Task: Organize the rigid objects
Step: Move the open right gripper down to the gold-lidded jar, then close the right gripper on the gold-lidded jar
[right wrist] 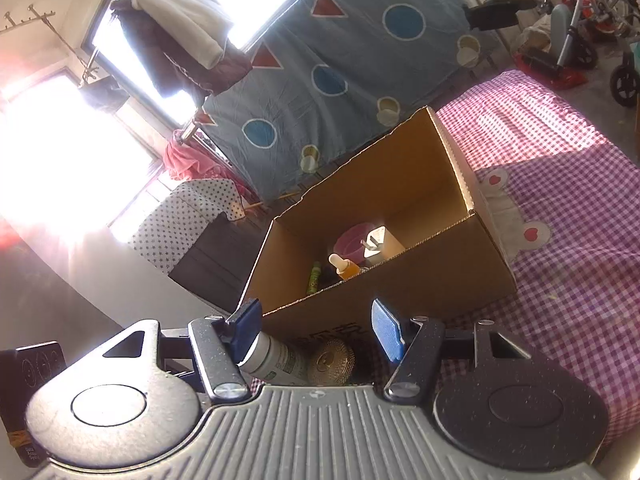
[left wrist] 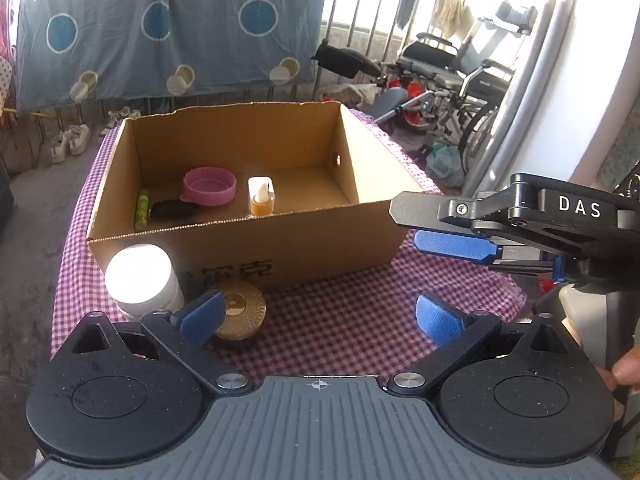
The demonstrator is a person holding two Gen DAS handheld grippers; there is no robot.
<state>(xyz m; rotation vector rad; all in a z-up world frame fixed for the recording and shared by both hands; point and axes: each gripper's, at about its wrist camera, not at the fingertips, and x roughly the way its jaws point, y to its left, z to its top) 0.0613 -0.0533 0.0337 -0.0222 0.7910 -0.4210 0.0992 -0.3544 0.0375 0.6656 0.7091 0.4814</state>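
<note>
Brown cardboard forms the open box [left wrist: 248, 184] on a pink checked cloth [left wrist: 352, 312]. In the left wrist view it holds a pink lid [left wrist: 209, 185], an amber dropper bottle [left wrist: 262, 197], a green tube [left wrist: 141, 209] and a dark item. Outside its near wall stand a white jar [left wrist: 141, 280] and a gold cap [left wrist: 239, 309], touching. The left gripper [left wrist: 320, 316] gapes wide, empty. The right gripper [left wrist: 448, 232], marked "DAS", reaches in level from the right, a hand [left wrist: 624, 364] on its grip; the front wall's print is partly hidden.

The right wrist view, rolled sideways, adds a white carton [right wrist: 380, 242] in the box and frog motifs on the cloth. Its gripper [right wrist: 316, 330] stands half open and empty, above the jar [right wrist: 276, 360] and cap [right wrist: 332, 362].
</note>
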